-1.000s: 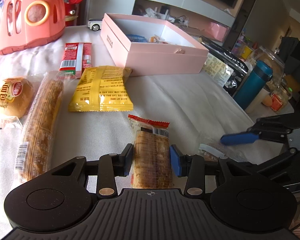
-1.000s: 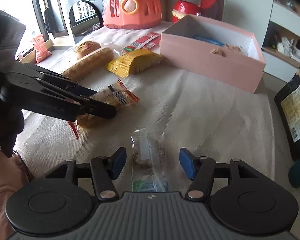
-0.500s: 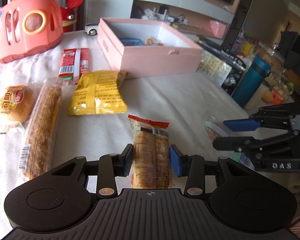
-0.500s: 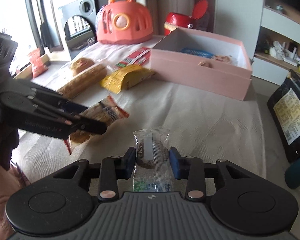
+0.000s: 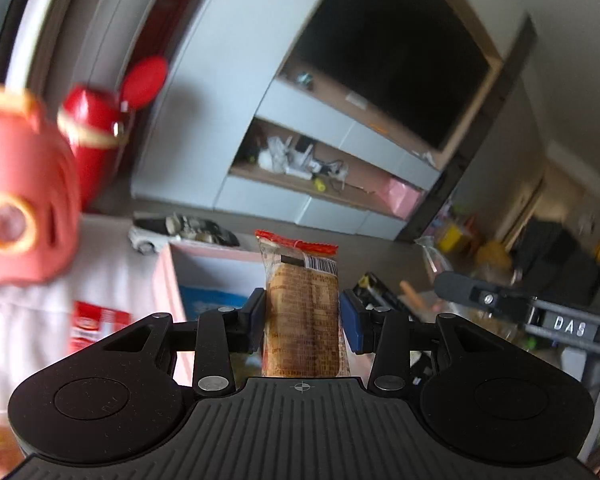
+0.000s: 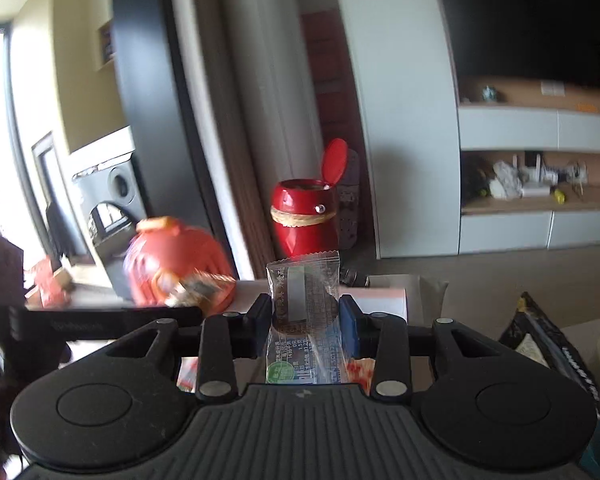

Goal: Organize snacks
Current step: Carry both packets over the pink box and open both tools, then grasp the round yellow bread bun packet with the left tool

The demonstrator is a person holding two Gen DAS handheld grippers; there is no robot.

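My left gripper (image 5: 302,314) is shut on a brown snack packet with a red top seal (image 5: 300,300) and holds it upright in the air near the pink box (image 5: 168,276). My right gripper (image 6: 305,316) is shut on a clear-wrapped dark cookie packet (image 6: 302,300), also lifted off the table. The right gripper's arm shows at the right of the left wrist view (image 5: 520,312). The left gripper's arm crosses the left of the right wrist view (image 6: 92,322).
A pink pet-carrier toy (image 5: 16,200) and a red lidded bin (image 5: 96,128) stand at the back left. A red snack packet (image 5: 100,324) lies on the white cloth. A toy car (image 5: 180,228) sits behind the box. A black bag (image 6: 548,344) lies at the right.
Both grippers have lifted their packets off the table and tilted upward, moving toward the pink box. The right gripper closed on the cookie packet a second ago.
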